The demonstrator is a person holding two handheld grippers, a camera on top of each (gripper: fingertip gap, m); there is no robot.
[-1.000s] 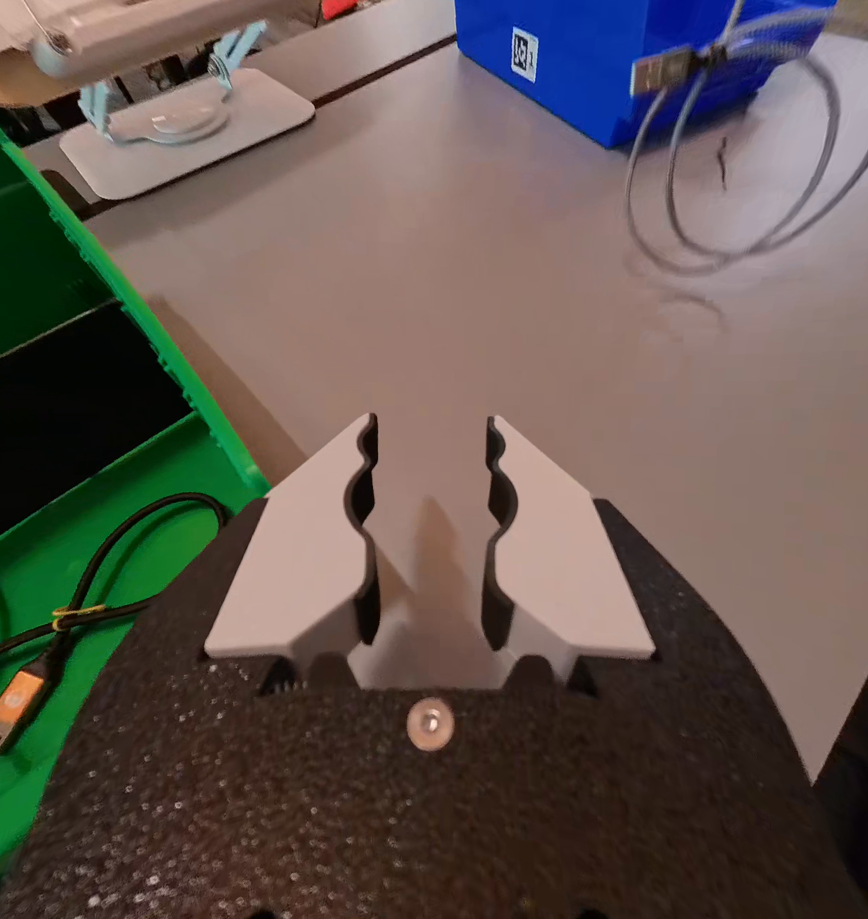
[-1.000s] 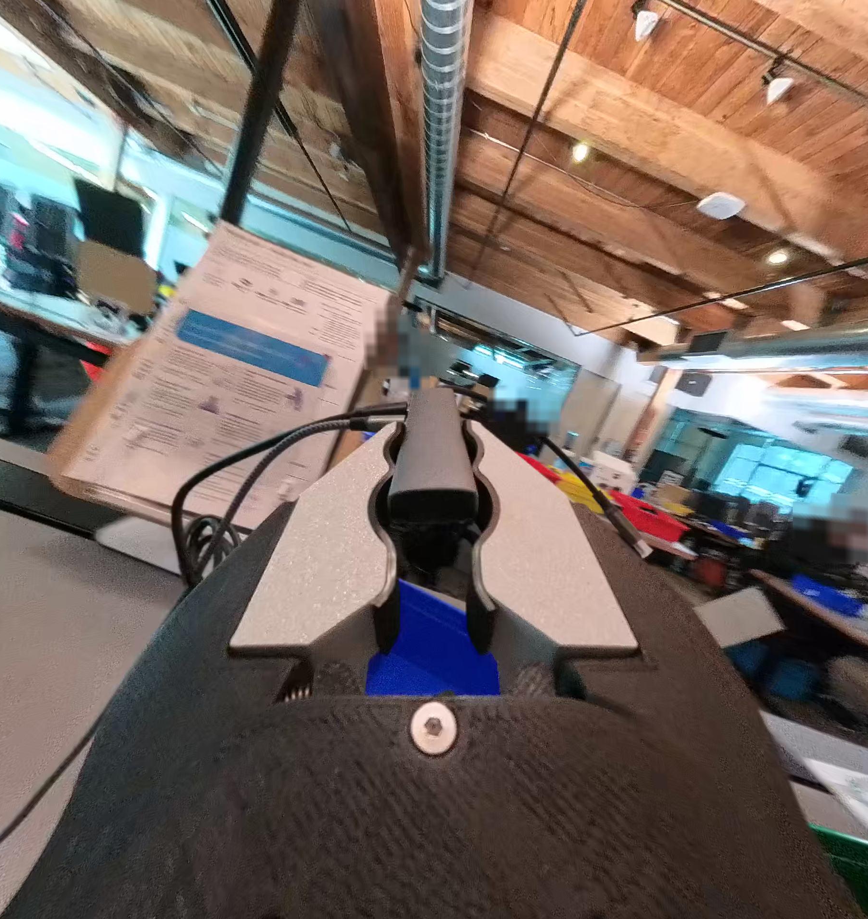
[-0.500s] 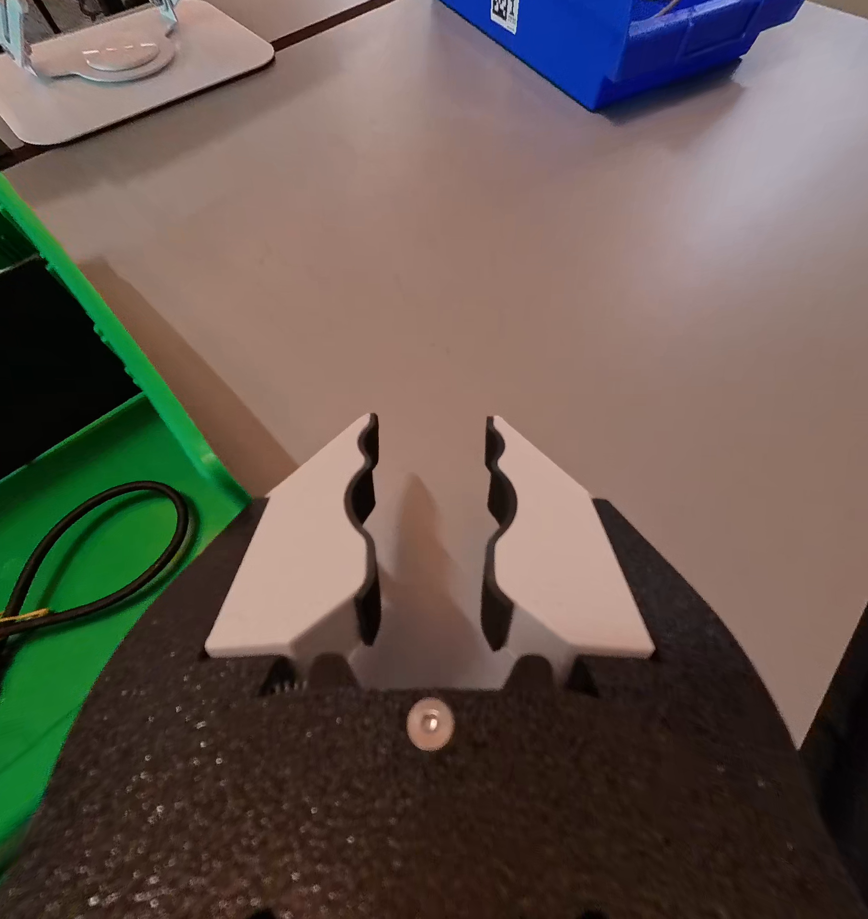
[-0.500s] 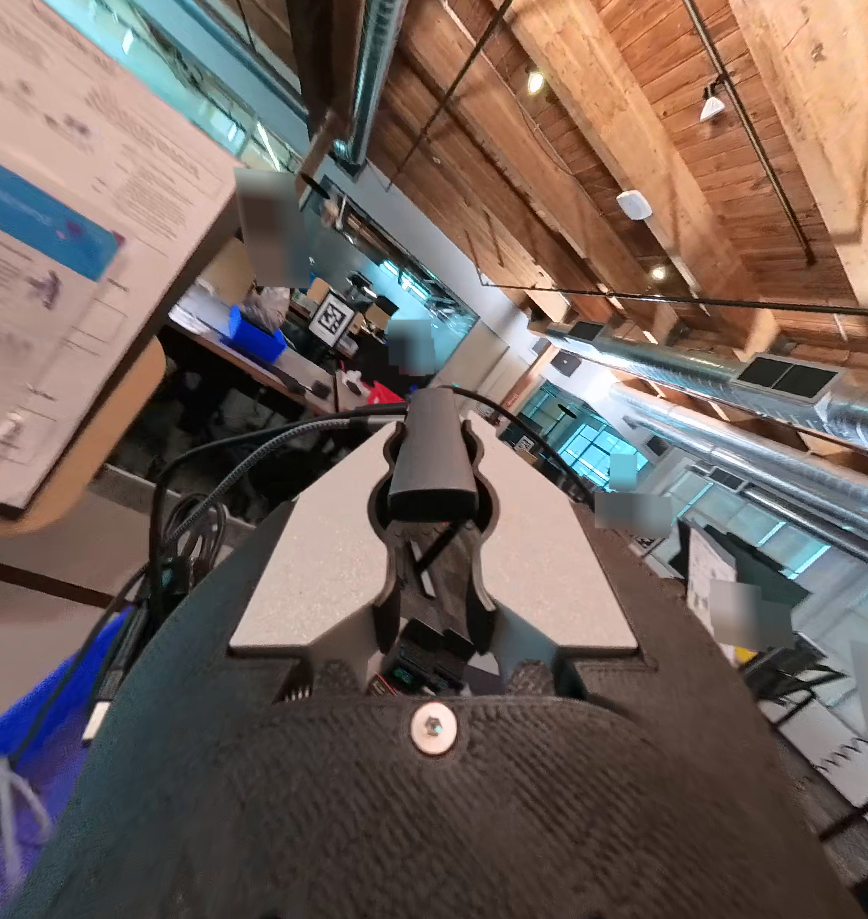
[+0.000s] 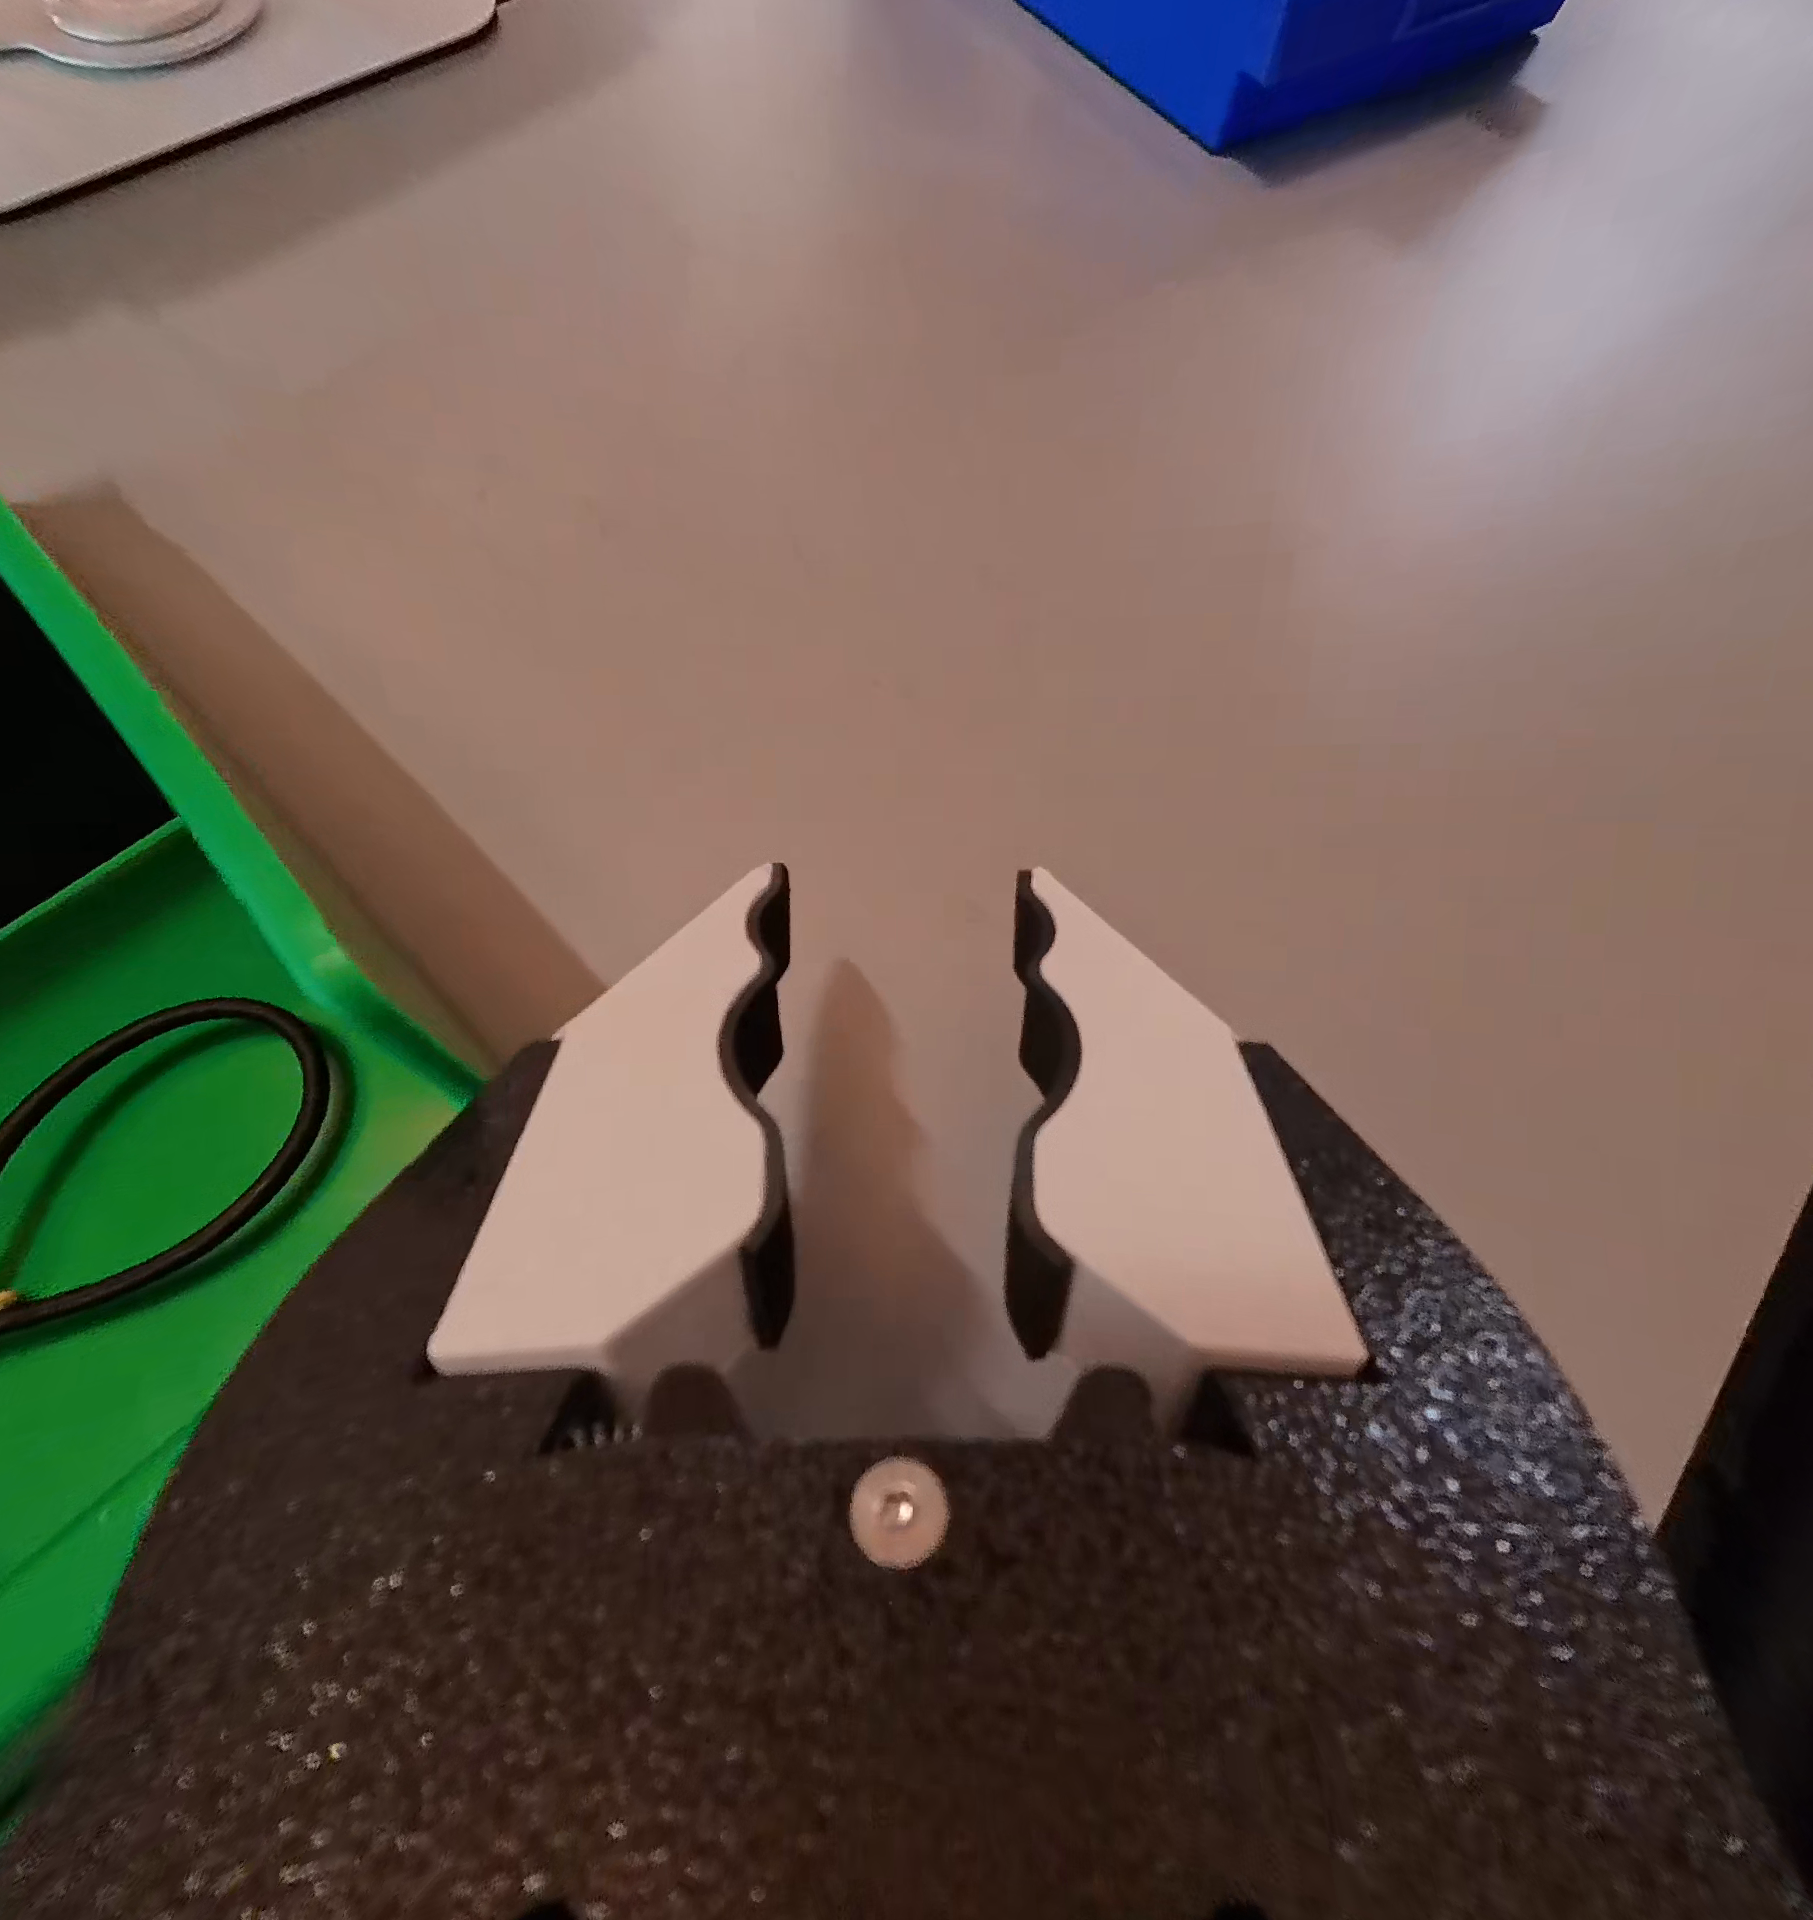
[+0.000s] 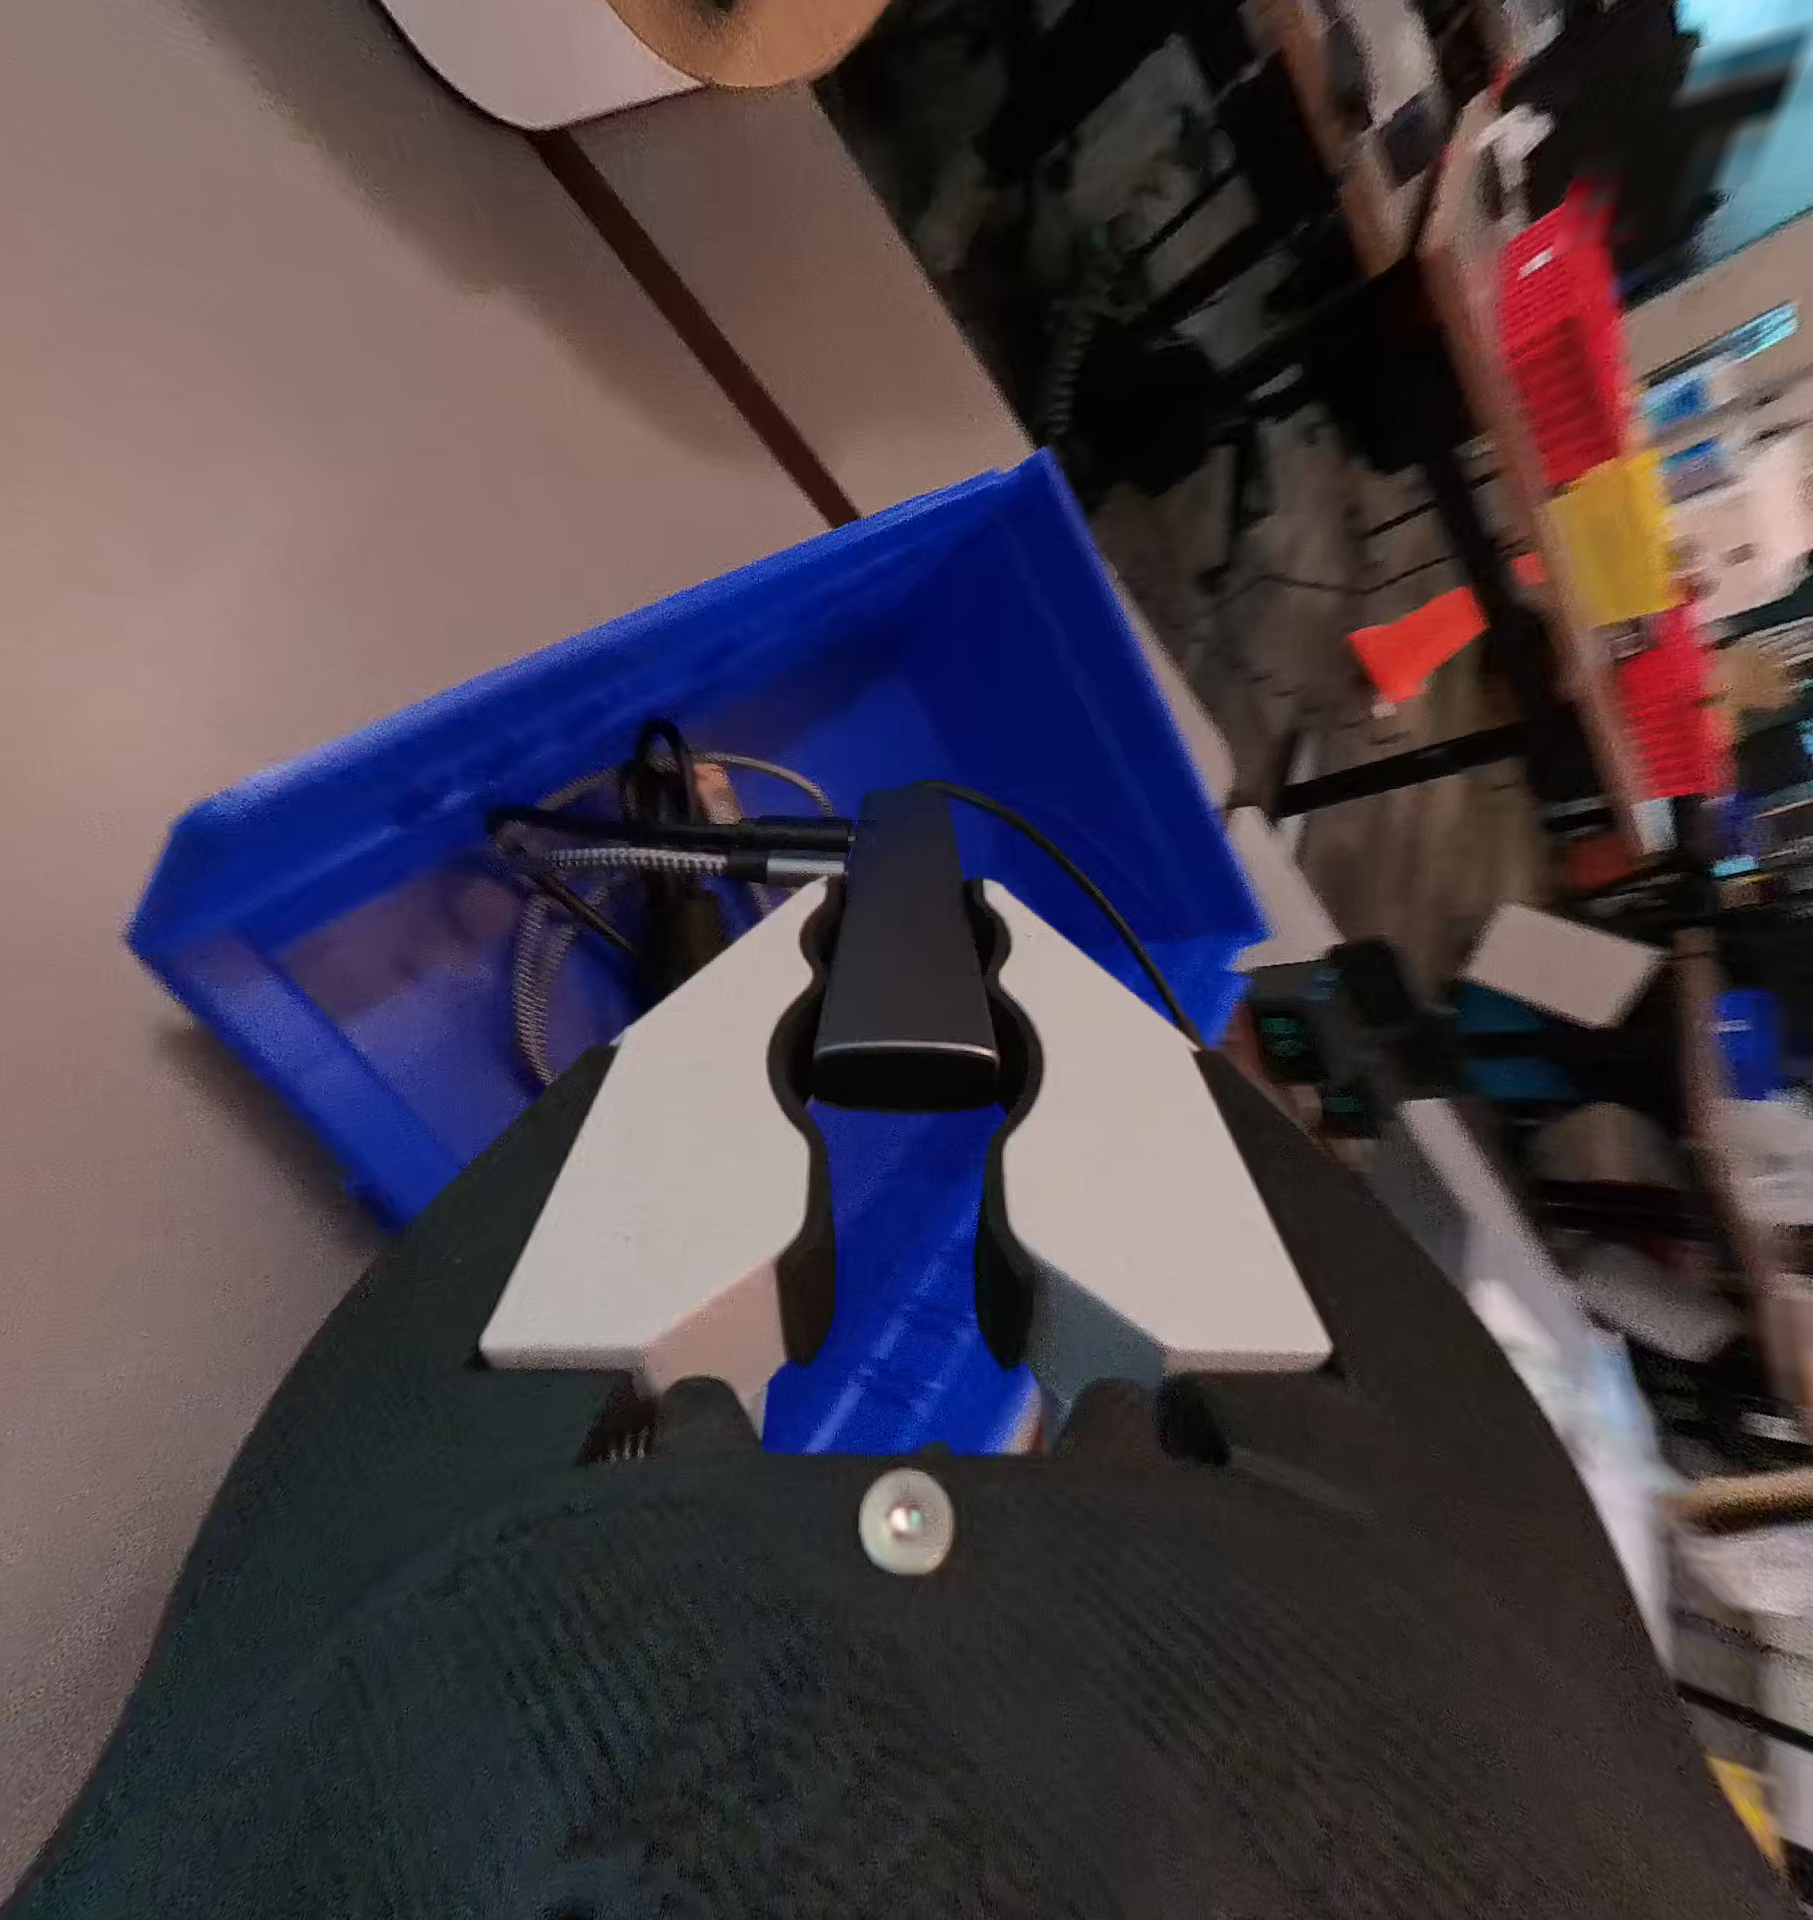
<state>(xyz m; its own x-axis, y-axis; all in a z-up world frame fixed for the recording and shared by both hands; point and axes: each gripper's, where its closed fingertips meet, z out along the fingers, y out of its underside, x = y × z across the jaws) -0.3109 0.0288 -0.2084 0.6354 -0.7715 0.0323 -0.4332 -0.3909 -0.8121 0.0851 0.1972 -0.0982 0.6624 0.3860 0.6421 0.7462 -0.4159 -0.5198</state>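
My right gripper (image 6: 904,894) is shut on a dark grey hub-like block (image 6: 902,966) with several cables plugged into its left side, among them a braided silver cable (image 6: 632,860). It hangs over the open blue bin (image 6: 673,665), and the cables trail down into the bin. My left gripper (image 5: 902,883) is open and empty, low over the bare grey table (image 5: 985,520). Just left of it stands a green bin (image 5: 154,1195) with a black cable loop (image 5: 206,1122) lying inside.
The blue bin's corner (image 5: 1297,62) shows at the far right of the left wrist view. A grey stand base (image 5: 154,83) lies at the far left. A wooden board edge (image 6: 621,52) sits beyond the blue bin. Blurred shelves and coloured bins fill the room behind. The gap from one gripper's tips to the other's is roughly 45 centimetres.
My right gripper has swung down from facing the ceiling to facing the blue bin, still holding the block. My left gripper has drawn back, so the blue bin sits farther off.
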